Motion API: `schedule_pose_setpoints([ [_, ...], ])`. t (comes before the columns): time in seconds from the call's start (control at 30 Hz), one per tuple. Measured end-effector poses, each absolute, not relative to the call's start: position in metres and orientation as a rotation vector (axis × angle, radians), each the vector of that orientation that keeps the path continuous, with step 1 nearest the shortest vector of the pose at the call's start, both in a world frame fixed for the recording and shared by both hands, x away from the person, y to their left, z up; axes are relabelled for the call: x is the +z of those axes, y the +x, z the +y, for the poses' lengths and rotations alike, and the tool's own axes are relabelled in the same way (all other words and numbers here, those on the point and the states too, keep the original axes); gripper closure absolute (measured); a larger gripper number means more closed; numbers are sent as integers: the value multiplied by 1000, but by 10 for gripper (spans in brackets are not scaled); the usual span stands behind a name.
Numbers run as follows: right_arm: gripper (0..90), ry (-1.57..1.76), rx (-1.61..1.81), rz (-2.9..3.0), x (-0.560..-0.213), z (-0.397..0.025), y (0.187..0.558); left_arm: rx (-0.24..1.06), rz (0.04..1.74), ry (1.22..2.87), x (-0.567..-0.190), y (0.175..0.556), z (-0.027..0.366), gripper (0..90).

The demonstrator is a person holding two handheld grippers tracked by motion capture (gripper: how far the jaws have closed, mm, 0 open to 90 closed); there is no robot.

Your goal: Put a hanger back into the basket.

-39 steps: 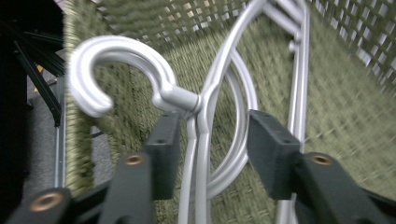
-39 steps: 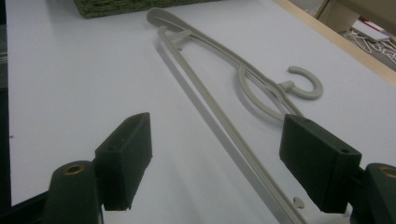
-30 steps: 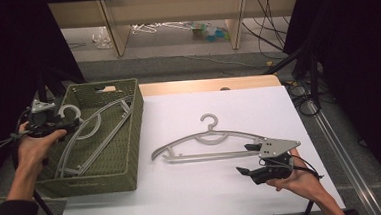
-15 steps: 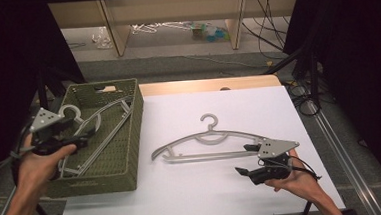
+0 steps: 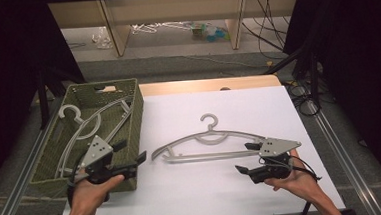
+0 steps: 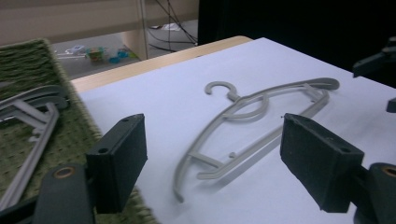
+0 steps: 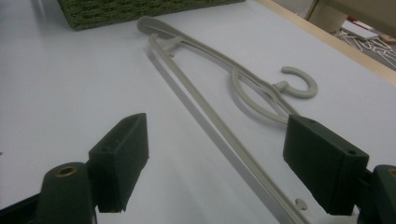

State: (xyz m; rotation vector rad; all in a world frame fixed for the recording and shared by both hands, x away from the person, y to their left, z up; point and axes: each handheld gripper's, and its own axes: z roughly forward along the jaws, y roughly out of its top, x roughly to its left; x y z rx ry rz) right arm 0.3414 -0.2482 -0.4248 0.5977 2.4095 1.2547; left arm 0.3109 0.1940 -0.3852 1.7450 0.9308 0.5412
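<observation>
High view is showing a grey plastic clothes hanger (image 5: 208, 140) lying flat on the white table sheet (image 5: 194, 197), near the middle, its hook pointing to the far side. The right gripper (image 5: 245, 159) is sitting in the person's right hand (image 5: 295, 181) just beside the hanger's right end, its jaws standing wide apart and gripping nothing. The left gripper (image 5: 131, 158) is hovering over the near right corner of the green woven basket (image 5: 135, 116), which is standing at the left of the sheet; its jaws are also spread apart and empty. Inside the basket more grey hangers (image 5: 82, 126) are lying. In the left gripper view the hanger (image 6: 252, 116) is lying between the two jaws, well beyond them. No brand, label or writing is readable on anything.
</observation>
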Motion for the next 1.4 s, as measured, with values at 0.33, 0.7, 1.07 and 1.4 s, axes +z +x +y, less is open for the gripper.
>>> schedule_pose_setpoints([
  [0.33,178,647,1285,2378,-426,-253,343,518,840,1744,-413,299,168,180],
  [0.7,172,678,1295,2342,-429,-255,343,509,835,1729,-424,298,172,173],
  [1.07,202,680,1286,2342,-430,-256,348,501,825,1741,-425,298,169,175],
  [1.4,202,734,1205,2329,-429,-258,371,477,801,1779,-430,294,166,169],
])
